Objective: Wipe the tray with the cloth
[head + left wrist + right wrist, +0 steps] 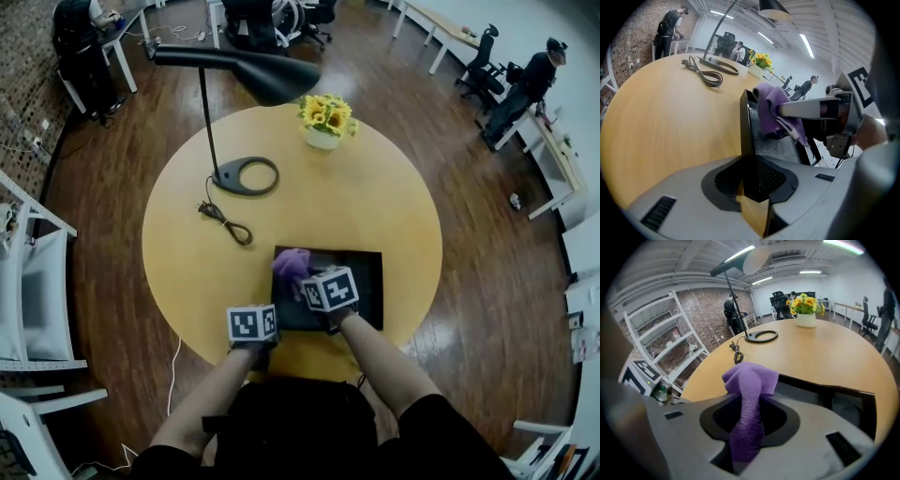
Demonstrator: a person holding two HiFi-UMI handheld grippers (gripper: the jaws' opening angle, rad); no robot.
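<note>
My left gripper [750, 185] pinched the near left wall of the black tray [364, 281], which lay on the round counter [394, 202]. My right gripper [748, 427] was clamped on the purple cloth [751, 379], over the tray's far left part.

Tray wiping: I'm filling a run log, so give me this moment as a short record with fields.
tray: black, on the round wooden table, at the person's edge
cloth: purple, bunched, over the tray's left part
left claw: shut on the tray's near left corner rim
right claw: shut on the cloth
elsewhere on table: lamp, cable, potted sunflowers
</note>
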